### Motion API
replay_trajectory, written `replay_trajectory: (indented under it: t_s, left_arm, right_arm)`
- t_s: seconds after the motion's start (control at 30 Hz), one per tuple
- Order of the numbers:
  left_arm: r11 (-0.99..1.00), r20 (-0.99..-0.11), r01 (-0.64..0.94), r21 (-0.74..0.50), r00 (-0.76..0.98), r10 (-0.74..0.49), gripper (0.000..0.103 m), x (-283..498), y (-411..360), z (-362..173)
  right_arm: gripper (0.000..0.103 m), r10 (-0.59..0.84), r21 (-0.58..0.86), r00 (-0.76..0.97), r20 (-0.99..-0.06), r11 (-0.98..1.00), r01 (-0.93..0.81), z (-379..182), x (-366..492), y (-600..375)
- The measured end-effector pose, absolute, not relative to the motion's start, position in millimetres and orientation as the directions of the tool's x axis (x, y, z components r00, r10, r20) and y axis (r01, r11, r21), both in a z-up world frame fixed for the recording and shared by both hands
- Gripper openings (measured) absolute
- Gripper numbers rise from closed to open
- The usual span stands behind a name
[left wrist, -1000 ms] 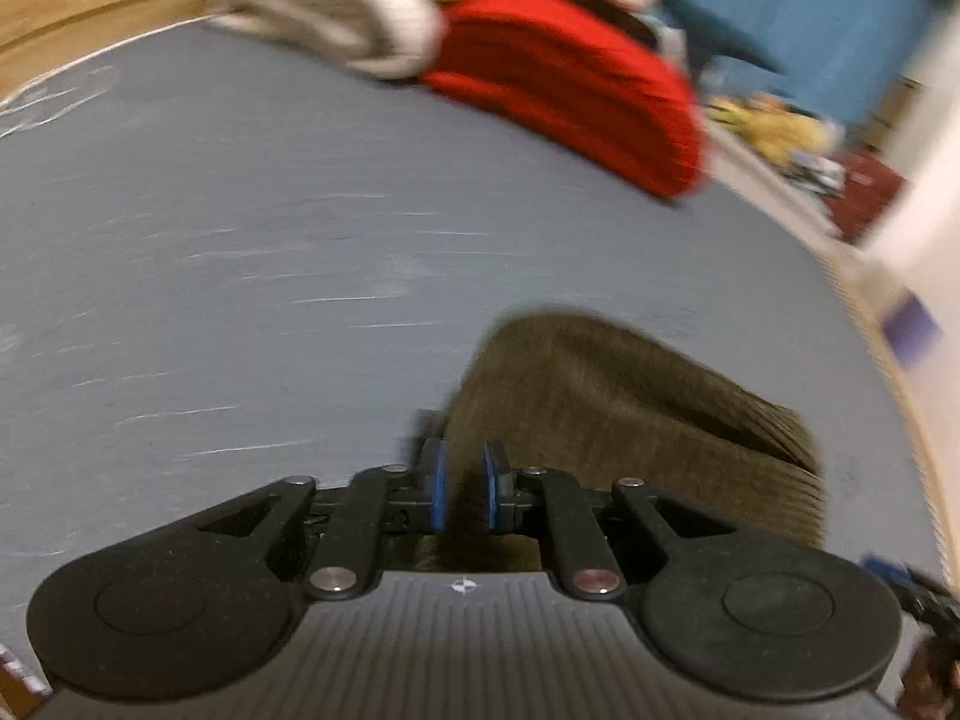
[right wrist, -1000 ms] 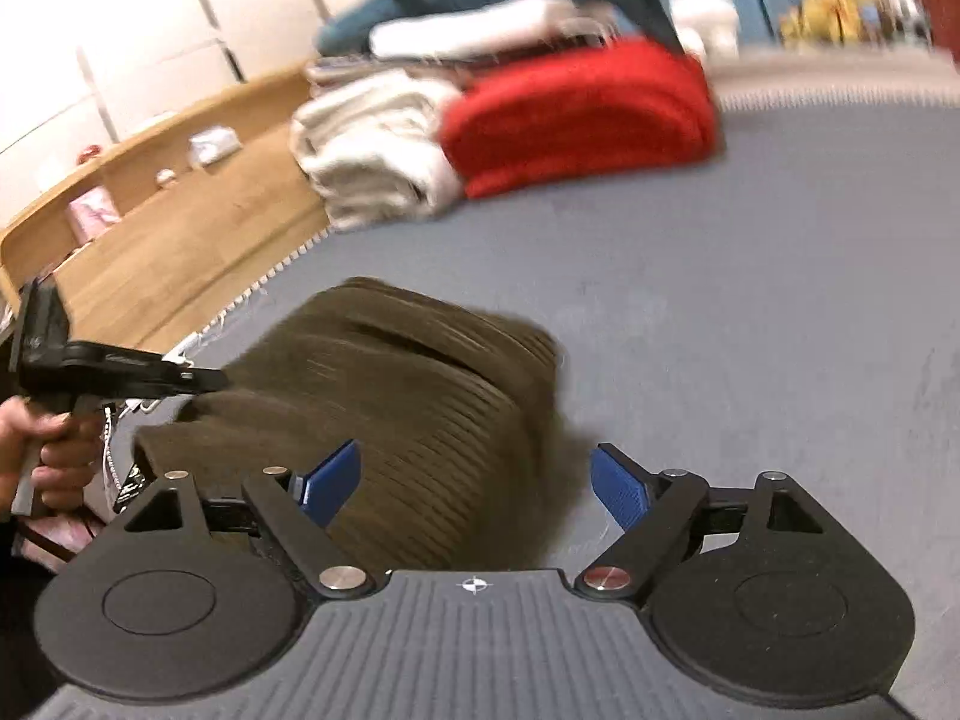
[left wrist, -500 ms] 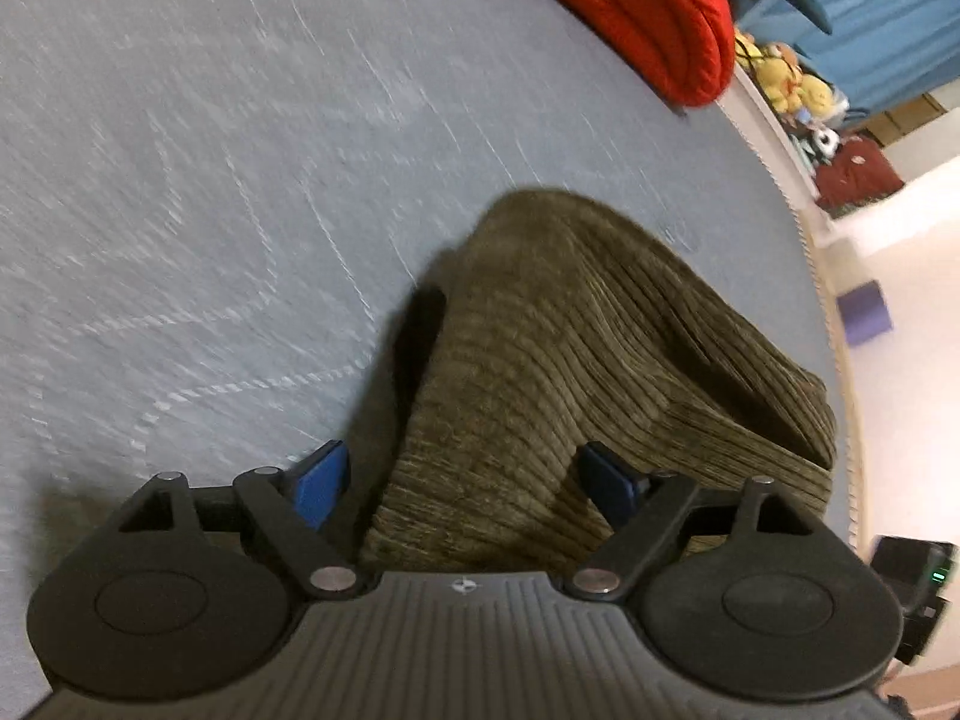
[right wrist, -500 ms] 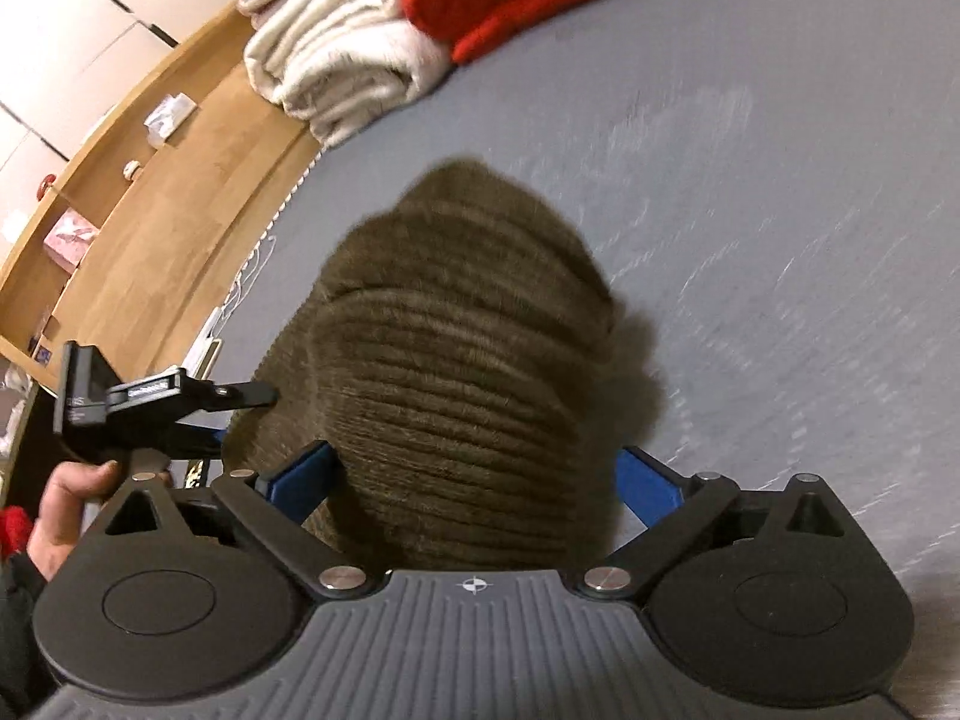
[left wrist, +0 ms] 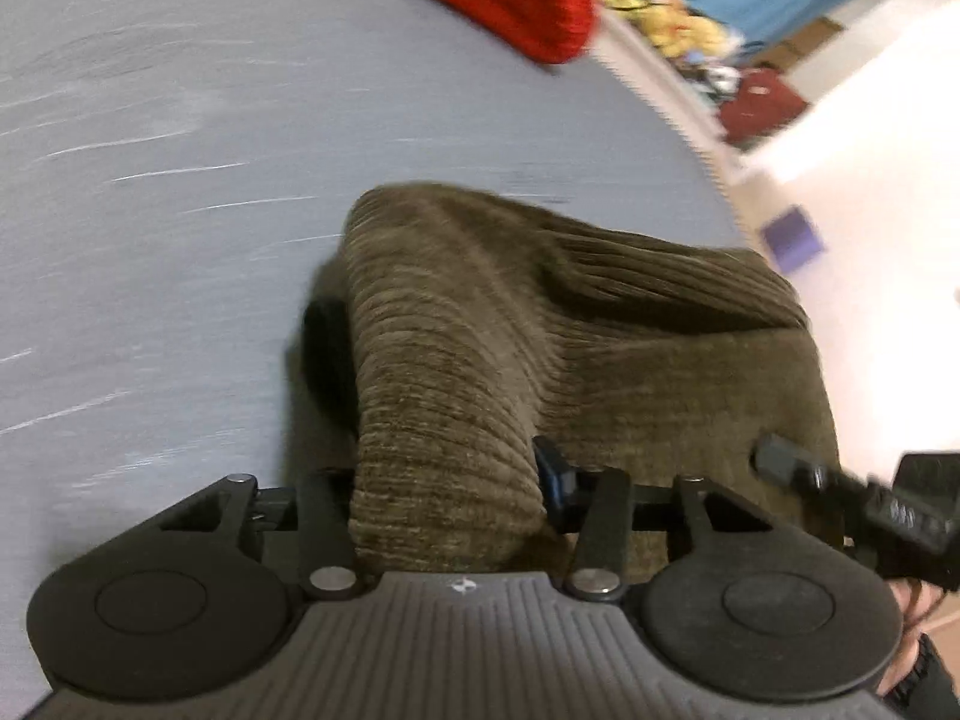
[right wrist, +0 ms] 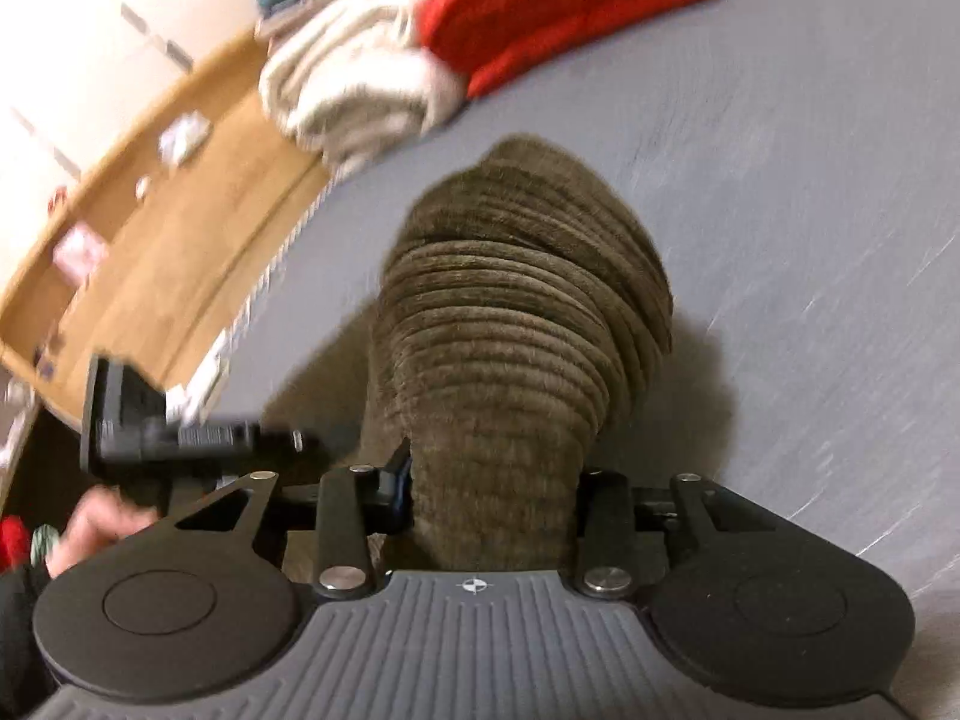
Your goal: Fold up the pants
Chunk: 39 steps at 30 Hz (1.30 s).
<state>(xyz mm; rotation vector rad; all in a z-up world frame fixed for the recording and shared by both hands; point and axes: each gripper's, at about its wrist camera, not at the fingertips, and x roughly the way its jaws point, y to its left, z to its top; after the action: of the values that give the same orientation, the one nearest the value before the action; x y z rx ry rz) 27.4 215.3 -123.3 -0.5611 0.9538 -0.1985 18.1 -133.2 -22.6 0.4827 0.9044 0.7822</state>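
Brown corduroy pants (left wrist: 480, 330) lie bunched on a grey bed surface (left wrist: 150, 240). In the left wrist view my left gripper (left wrist: 447, 480) is low at the near edge of the pants. Its jaws are closing, and a thick fold of corduroy fills the gap and touches both pads. In the right wrist view the pants (right wrist: 516, 312) rise as a ribbed hump. My right gripper (right wrist: 495, 480) has its jaws closing on the near end of that hump, and the cloth is pinched narrower between the fingers. Each view shows the other gripper's black tip at its side.
A red folded blanket (right wrist: 558, 6) and a cream folded one (right wrist: 354, 90) lie at the far end of the bed. A wooden ledge (right wrist: 180, 228) with small items runs along one side. The bed's other edge (left wrist: 690, 120) drops to the floor. A hand (right wrist: 90, 528) holds the left gripper.
The left gripper opened from shut, came down over the pants and closed on a fold. The right gripper's wide jaws moved forward over the hump and closed on it.
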Motion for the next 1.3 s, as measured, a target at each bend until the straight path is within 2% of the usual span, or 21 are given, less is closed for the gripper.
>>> replay_trajectory:
  t_s: [0.17,0.27,0.33,0.37,0.4,0.43,0.47,0.5,0.53,0.57,0.67,0.77,0.83,0.93,1.03,1.13,1.23,1.3]
  left_arm:
    - [0.805,-0.612,0.062,-0.590,0.616,-0.496,0.049,54.0,149.2,-90.9]
    - [0.789,-0.584,0.147,-0.597,0.594,-0.553,0.050,60.1,110.1,-79.8]
    - [0.809,-0.628,0.179,-0.560,0.546,-0.555,0.060,65.5,83.3,-86.7]
    - [0.838,-0.669,0.182,-0.514,0.526,-0.524,0.061,68.1,71.1,-92.4]
    - [0.872,-0.710,0.184,-0.454,0.517,-0.478,0.061,70.2,60.1,-97.7]
    - [0.913,-0.737,0.185,-0.363,0.542,-0.403,0.061,70.4,50.5,-99.2]
    - [0.948,-0.745,0.190,-0.253,0.587,-0.317,0.061,69.2,41.1,-96.7]
    - [0.962,-0.736,0.195,-0.192,0.620,-0.272,0.061,67.6,34.9,-93.3]
    - [0.966,-0.711,0.200,-0.163,0.656,-0.256,0.061,65.5,29.7,-87.5]
    - [0.962,-0.685,0.210,-0.176,0.676,-0.273,0.061,61.4,25.9,-82.7]
    - [0.905,-0.606,0.328,-0.272,0.672,-0.425,0.060,43.9,3.2,-73.0]
    - [0.837,-0.587,0.488,-0.248,0.611,-0.531,0.050,31.4,-44.6,-74.7]
    - [0.808,-0.608,0.553,-0.205,0.575,-0.547,0.029,25.1,-76.1,-85.4]
    - [0.777,-0.646,0.585,-0.231,0.506,-0.572,0.012,20.0,-100.5,-110.2]
    - [0.752,-0.676,0.600,-0.272,0.437,-0.593,0.012,28.5,-118.5,-131.9]
    - [0.699,-0.705,0.651,-0.297,0.344,-0.620,0.012,32.8,-135.1,-152.0]
    - [0.669,-0.782,0.702,-0.243,0.267,-0.563,0.010,33.4,-153.8,-177.1]
    - [0.653,-0.786,0.716,-0.247,0.246,-0.567,0.009,33.9,-154.8,-180.3]
  right_arm:
    - [0.040,0.726,0.630,0.508,-0.464,0.674,-0.387,17.4,17.5,-205.2]
    - [0.040,0.709,0.607,0.556,-0.433,0.686,-0.402,27.2,6.5,-258.7]
    - [0.041,0.708,0.612,0.565,-0.423,0.684,-0.398,22.6,2.6,-290.2]
    - [0.045,0.699,0.621,0.563,-0.441,0.691,-0.371,14.3,2.0,-305.8]
    - [0.054,0.678,0.624,0.555,-0.482,0.710,-0.325,0.0,2.4,-318.2]
    - [0.060,0.633,0.607,0.536,-0.559,0.752,-0.255,-14.6,5.4,-326.8]
    - [0.071,0.557,0.554,0.504,-0.660,0.814,-0.174,-31.2,9.4,-334.0]
    - [0.070,0.449,0.465,0.475,-0.756,0.880,-0.092,-48.2,10.5,-343.4]
    - [0.070,0.386,0.417,0.472,-0.792,0.908,-0.042,-57.4,9.8,-352.7]
    - [0.077,0.400,0.451,0.476,-0.783,0.892,-0.007,-63.4,8.5,-367.5]
    - [0.075,0.433,0.512,0.511,-0.742,0.859,0.015,-54.5,6.7,-387.7]
    - [0.075,0.442,0.522,0.567,-0.694,0.852,-0.025,-37.4,18.0,-394.7]
    - [0.075,0.475,0.574,0.556,-0.682,0.819,0.005,-38.3,36.3,-395.1]
    - [0.075,0.523,0.638,0.515,-0.679,0.767,0.064,-56.7,64.7,-389.0]
    - [0.075,0.556,0.688,0.492,-0.670,0.715,0.129,-79.2,87.7,-386.3]
    - [0.074,0.574,0.699,0.481,-0.663,0.705,0.122,-83.4,98.1,-378.3]
    - [0.058,0.551,0.698,0.512,-0.659,0.702,0.144,-82.5,108.1,-379.7]
    - [0.045,0.538,0.698,0.529,-0.656,0.700,0.153,-84.1,114.1,-378.3]
